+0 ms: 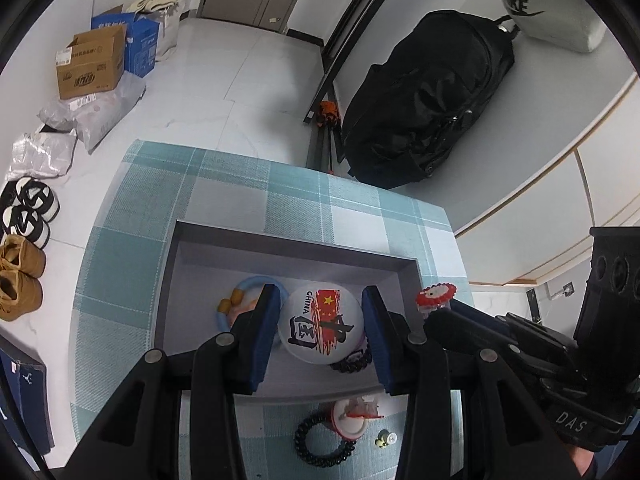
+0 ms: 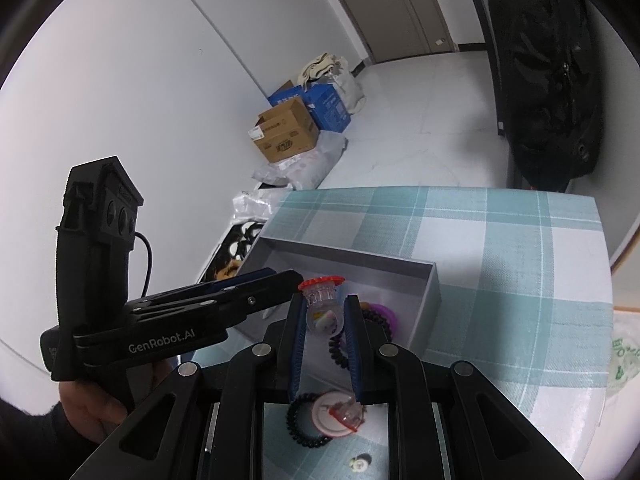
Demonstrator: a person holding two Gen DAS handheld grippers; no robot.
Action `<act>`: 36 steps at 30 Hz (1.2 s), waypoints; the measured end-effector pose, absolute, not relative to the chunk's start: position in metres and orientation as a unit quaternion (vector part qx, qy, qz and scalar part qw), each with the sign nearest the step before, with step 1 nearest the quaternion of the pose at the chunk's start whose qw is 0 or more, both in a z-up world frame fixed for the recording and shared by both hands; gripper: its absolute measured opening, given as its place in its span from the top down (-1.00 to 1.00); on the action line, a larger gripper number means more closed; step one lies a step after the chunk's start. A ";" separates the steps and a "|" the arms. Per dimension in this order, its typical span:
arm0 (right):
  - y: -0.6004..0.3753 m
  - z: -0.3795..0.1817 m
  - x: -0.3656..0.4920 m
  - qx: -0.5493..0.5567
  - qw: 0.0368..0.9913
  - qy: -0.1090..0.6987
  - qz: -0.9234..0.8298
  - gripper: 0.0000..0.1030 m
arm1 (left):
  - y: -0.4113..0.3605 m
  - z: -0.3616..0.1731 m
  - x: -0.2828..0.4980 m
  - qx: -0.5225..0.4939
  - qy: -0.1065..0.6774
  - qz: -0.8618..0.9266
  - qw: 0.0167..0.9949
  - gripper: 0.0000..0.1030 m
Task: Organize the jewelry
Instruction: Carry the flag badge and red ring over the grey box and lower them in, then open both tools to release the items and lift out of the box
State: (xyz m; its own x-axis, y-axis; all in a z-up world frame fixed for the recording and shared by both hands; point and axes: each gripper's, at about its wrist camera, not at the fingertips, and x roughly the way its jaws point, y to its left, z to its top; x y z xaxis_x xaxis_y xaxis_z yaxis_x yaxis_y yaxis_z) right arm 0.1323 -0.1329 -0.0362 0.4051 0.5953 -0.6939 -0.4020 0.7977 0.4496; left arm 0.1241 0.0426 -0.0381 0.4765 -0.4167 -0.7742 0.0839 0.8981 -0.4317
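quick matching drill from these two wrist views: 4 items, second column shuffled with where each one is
1. round badge
2. red-topped clear charm
3. blue ring
4. black coil hair tie

A. on the checked cloth, outside the grey box
B. between the left tool's fingers
C. lying in the box, ungripped
D. between the right tool's fingers

Pairs: 1-B, 2-D, 3-C, 4-A

Left wrist view: looks steeply down along my fingers, close over the grey box (image 1: 296,254) on the checked cloth (image 1: 248,184); door at 12 o'clock. Right wrist view: same box (image 2: 424,304) from its right side, facing 11 o'clock. Shared: box, cloth, cardboard carton (image 1: 90,66) (image 2: 286,130).
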 end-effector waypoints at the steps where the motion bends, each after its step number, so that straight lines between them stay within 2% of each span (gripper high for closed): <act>1: -0.133 -0.037 0.134 0.108 0.831 0.457 0.298 0.65 | 0.043 -0.040 0.126 -0.171 0.492 -0.149 0.840 0.29; 17: -0.125 -0.050 0.143 0.108 0.818 0.482 0.295 0.64 | 0.042 -0.044 0.131 -0.166 0.495 -0.135 0.842 0.29; 22: -0.124 -0.052 0.142 0.107 0.815 0.485 0.298 0.60 | 0.047 -0.042 0.131 -0.196 0.485 -0.150 0.839 0.28; 24: -0.124 -0.051 0.141 0.102 0.818 0.482 0.297 0.48 | 0.048 -0.041 0.131 -0.204 0.484 -0.155 0.837 0.23; 25: -0.125 -0.050 0.141 0.101 0.819 0.480 0.297 0.26 | 0.049 -0.041 0.131 -0.210 0.484 -0.156 0.835 0.08; 26: -0.126 -0.049 0.140 0.102 0.821 0.475 0.299 -0.02 | 0.049 -0.041 0.131 -0.214 0.484 -0.154 0.834 0.00; 27: -0.127 -0.047 0.139 0.102 0.824 0.469 0.300 -0.13 | 0.052 -0.040 0.129 -0.223 0.479 -0.154 0.835 -0.04; 36: -0.149 -0.045 0.131 0.104 0.837 0.463 0.273 -0.25 | 0.053 -0.026 0.119 -0.226 0.457 -0.150 0.847 -0.17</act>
State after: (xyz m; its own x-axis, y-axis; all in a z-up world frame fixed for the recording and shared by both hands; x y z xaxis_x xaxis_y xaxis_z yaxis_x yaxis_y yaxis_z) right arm 0.1313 -0.1487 -0.0453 0.4221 0.5525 -0.7188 -0.3601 0.8298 0.4264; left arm 0.1190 0.0531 -0.0259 0.5374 -0.4605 -0.7065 0.0483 0.8532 -0.5194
